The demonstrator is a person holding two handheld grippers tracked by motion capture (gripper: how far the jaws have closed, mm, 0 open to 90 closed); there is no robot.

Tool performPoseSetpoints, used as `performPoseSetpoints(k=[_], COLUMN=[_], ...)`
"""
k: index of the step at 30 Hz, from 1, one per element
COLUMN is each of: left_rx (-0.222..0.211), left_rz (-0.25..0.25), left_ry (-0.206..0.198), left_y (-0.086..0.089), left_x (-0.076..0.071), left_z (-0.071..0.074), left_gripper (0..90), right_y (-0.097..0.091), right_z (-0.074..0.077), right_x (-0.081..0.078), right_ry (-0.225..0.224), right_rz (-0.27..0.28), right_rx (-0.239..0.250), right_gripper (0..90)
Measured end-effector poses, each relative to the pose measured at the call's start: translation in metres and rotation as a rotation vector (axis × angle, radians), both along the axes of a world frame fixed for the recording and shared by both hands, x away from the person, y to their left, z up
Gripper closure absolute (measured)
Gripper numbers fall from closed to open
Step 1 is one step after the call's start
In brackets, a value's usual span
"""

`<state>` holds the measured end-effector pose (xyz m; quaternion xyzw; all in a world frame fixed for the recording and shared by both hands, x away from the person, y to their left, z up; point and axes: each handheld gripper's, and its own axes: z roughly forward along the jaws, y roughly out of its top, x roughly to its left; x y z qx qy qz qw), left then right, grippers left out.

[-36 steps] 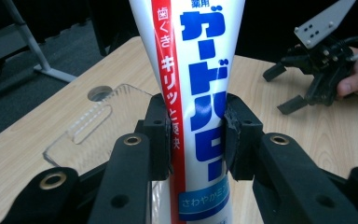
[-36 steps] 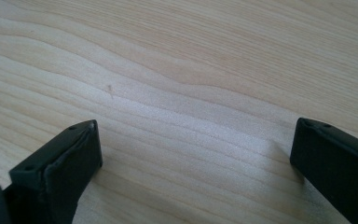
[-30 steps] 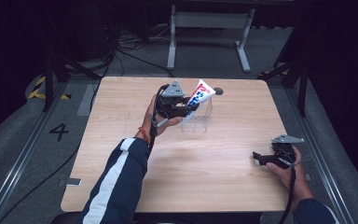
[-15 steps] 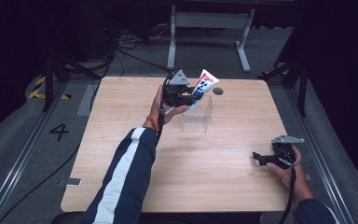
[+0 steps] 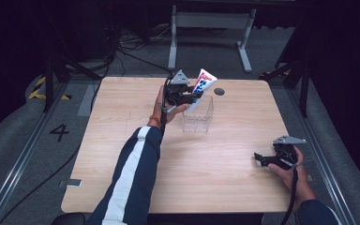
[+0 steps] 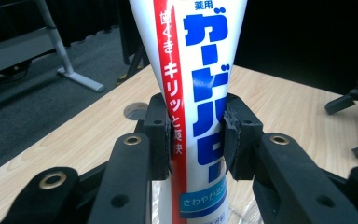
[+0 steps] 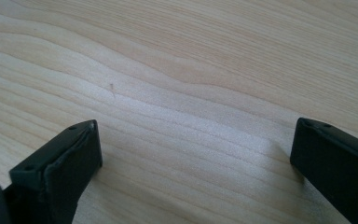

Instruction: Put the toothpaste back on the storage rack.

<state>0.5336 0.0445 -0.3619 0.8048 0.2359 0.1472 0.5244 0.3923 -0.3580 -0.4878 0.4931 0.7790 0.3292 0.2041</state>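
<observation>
Toothpaste tube [image 5: 201, 87] clamped upright in left gripper [image 5: 187, 96], lower end inside clear box [image 5: 199, 117] on wooden table [image 5: 122, 140]. Left gripper view: both pads [image 6: 235, 137] squeezing tube. Right gripper [image 7: 193, 154] view: jaws wide apart over bare wood.

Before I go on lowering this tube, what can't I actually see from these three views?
- Lower end of the toothpaste tube: in the left gripper view the jaws and bottom edge cut it off; in the high view the left gripper covers it.
- Whether the tube's tip is inside the clear container or above it: too small in the high view.
- Container's contents: cannot tell, clear walls too faint.
- Right gripper: its own view faces bare table.
</observation>
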Motion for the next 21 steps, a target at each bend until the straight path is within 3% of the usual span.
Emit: performPoseSetpoints(k=[10,21], left_rx=[0.027,0.053], left_rz=[-0.002,-0.014], left_ry=[0.015,0.011], left_y=[0.001,0.005], left_x=[0.009,-0.001], left_z=[-0.010,-0.018], left_gripper=[67.1,66.8], right_y=[0.000,0.000], right_z=[0.000,0.000], right_x=[0.000,0.000], right_ry=[-0.001,0.001], right_rz=[0.006,0.009], right_rx=[-0.001,0.000], right_gripper=[2.1,2.1])
